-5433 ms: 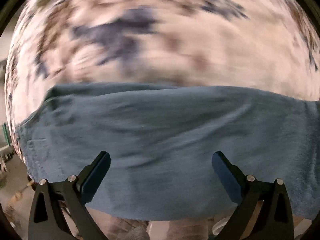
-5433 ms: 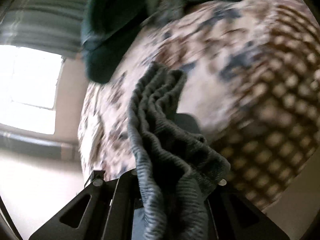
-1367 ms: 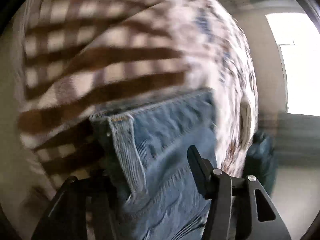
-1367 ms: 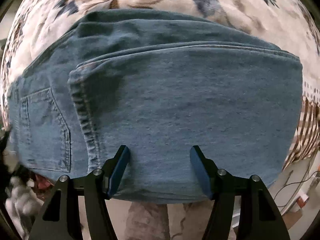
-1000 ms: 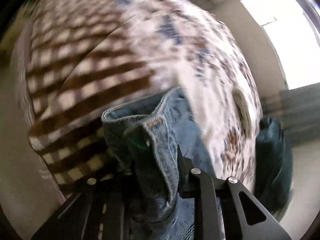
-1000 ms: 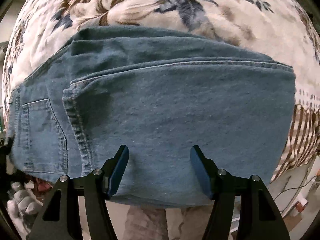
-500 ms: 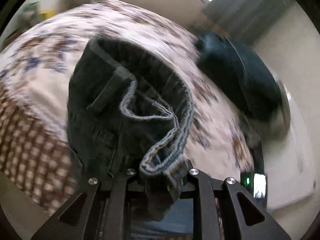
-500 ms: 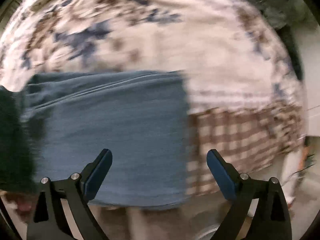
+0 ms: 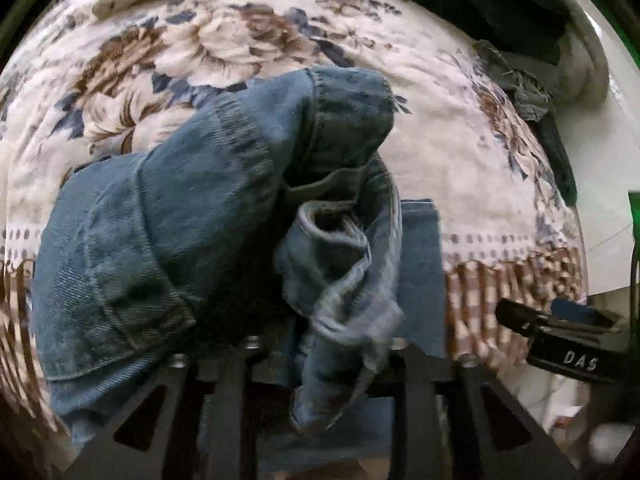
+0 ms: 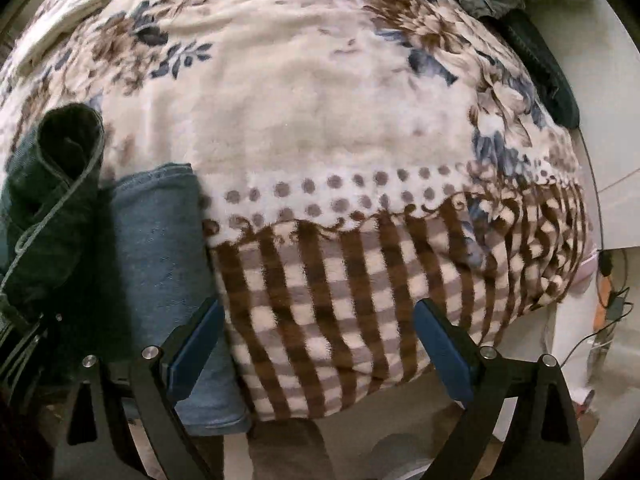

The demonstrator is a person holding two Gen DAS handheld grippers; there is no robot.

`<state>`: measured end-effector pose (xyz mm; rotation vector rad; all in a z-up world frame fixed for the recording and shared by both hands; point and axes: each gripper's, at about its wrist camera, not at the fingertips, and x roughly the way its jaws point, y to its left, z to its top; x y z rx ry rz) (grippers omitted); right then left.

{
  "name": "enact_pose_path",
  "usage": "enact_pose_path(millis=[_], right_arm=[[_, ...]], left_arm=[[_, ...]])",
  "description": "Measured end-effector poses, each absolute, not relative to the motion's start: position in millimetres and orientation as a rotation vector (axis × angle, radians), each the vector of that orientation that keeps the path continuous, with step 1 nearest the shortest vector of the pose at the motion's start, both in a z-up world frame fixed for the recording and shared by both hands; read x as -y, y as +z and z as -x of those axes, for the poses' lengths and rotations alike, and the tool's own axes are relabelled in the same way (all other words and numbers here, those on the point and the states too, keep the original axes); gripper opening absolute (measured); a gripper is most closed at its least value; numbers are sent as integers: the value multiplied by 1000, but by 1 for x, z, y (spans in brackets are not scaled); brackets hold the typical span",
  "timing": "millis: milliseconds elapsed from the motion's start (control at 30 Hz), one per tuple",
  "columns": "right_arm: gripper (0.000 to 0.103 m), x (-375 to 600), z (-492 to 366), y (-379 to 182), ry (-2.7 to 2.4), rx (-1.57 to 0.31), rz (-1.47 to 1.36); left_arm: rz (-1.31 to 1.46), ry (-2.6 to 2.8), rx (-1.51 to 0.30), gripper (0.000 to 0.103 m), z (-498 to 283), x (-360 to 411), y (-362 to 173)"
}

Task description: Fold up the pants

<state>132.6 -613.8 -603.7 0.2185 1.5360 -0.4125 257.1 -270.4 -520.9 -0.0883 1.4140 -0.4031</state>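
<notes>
Final fold half done: left gripper [image 9: 320,350], jaws opening, has jeans [image 9: 192,216] bunched between them over the folded part on the bed [image 10: 320,120]; right gripper [image 10: 316,344] spread, empty (flattening left).

Blanket [image 10: 320,128] lies open; jeans [image 10: 160,248] crowd its left

Bedroom in a home, from what I see. Bed covered by a plush blanket [image 10: 320,120], floral print with a brown checked border hanging over the edge. Loose clothes [image 9: 516,76] heaped at the far side against a pale wall [image 10: 608,120]. Cables [image 10: 612,292] on the floor by the bed's corner. Jeans [image 9: 180,220] on the blanket.
</notes>
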Motion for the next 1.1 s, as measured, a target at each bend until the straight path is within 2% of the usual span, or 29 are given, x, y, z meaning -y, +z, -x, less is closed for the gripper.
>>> enact_pose_path(millis=[67, 133, 167, 200, 333, 433, 567, 767, 867, 1000, 1100], right_arm=[[97, 617, -132, -596, -375, -1526, -262], [97, 621, -132, -584, -342, -1505, -312], [97, 620, -133, -576, -332, -1492, -336], [97, 620, -134, -569, -311, -1480, -372], [97, 610, -148, -558, -135, -1463, -537], [97, 592, -163, -565, -33, -1472, -608], [97, 567, -187, -594, 47, -1518, -619], [95, 536, -223, -657, 228, -1568, -666], [44, 511, -228, -665, 280, -1580, -546], [29, 494, -210, -626, 261, -1509, -454], [28, 504, -183, -585, 191, -1442, -459]], left_arm=[[128, -404, -1467, 40, -253, 271, -507], [122, -388, -1463, 61, -248, 272, -482], [102, -375, -1454, 79, -245, 269, -471], [75, -343, -1441, 88, -243, 264, -460], [36, -201, -1435, 88, -244, 234, -444], [9, -102, -1456, 88, -247, 207, -462], [10, 31, -1539, 88, -251, 162, -502], [84, 101, -1552, 88, -255, 128, -517], [95, 134, -1530, 88, -256, 121, -514], [127, 151, -1492, 88, -258, 104, -498], [150, 138, -1465, 88, -258, 97, -486]])
